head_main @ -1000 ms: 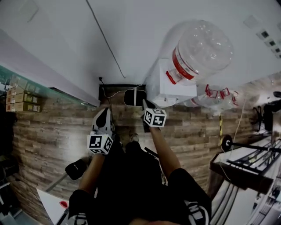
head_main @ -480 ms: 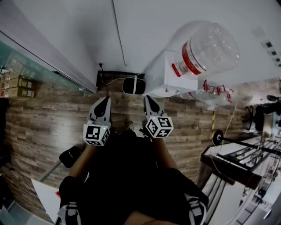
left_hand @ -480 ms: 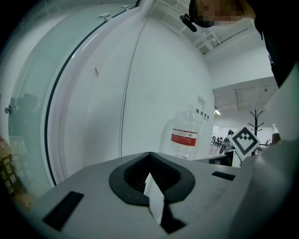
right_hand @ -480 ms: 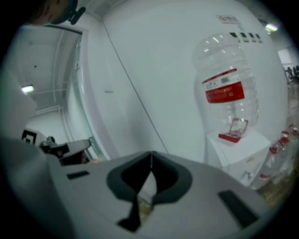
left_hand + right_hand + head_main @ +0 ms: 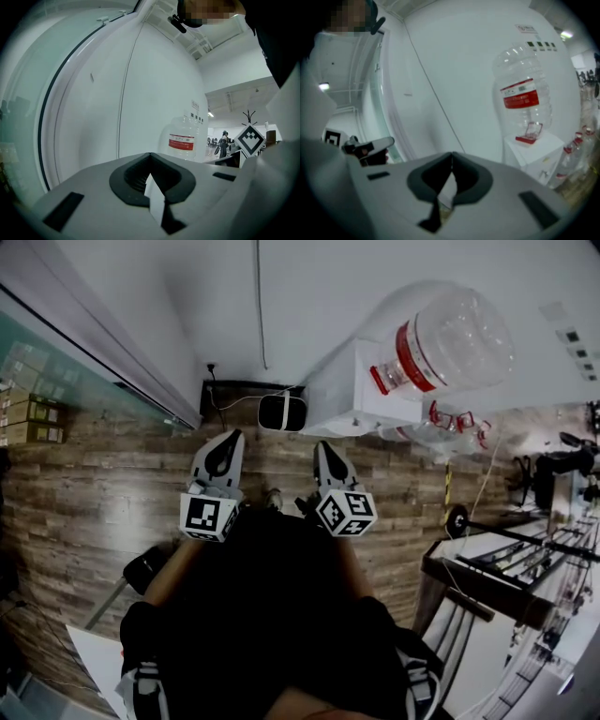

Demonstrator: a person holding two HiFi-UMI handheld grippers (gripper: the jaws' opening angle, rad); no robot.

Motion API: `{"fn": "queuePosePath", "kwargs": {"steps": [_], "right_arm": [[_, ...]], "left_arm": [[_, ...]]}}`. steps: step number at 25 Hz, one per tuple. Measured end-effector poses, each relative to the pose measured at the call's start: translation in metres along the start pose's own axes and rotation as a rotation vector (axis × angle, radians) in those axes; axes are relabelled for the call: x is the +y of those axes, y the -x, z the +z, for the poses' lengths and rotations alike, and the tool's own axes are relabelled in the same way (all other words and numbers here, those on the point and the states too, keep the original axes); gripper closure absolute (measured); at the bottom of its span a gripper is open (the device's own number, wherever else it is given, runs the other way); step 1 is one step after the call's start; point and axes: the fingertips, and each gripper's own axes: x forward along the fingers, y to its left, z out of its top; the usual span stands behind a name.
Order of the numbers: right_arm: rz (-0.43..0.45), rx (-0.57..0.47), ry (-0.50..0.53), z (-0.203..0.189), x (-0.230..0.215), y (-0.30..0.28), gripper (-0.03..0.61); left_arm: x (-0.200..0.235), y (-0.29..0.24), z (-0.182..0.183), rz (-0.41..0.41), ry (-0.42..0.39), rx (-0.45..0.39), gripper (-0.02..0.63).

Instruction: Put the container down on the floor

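A small dark container with a white rim (image 5: 281, 412) stands on the wooden floor against the white wall, beside a white dispenser (image 5: 347, 399). My left gripper (image 5: 225, 442) and right gripper (image 5: 327, 452) hang side by side a little nearer to me than the container, apart from it. Both point toward the wall. In the left gripper view, the left gripper (image 5: 150, 157) has its jaws shut with nothing between them. The right gripper (image 5: 452, 157) looks the same in its own view. The container is hidden in both gripper views.
A large clear water bottle (image 5: 450, 338) with a red label sits upside down on the dispenser (image 5: 532, 150). Several empty bottles (image 5: 455, 435) lie to the dispenser's right. A glass partition (image 5: 66, 357) runs at the left, and a desk frame (image 5: 487, 577) stands at the right.
Both grippers have drawn back from the wall and now sit level with each other. The right gripper, which was close beside the container, is now apart from it.
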Motion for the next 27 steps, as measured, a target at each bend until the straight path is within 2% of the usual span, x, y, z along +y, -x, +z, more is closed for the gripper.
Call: {"fn": "queuePosePath", "kwargs": {"steps": [27], "right_arm": [[0.013,-0.025,-0.001,0.005,0.013,0.003,0.546]], "left_arm": [[0.001,0.007,-0.006,-0.008,0.033,0.004,0.586]]}}
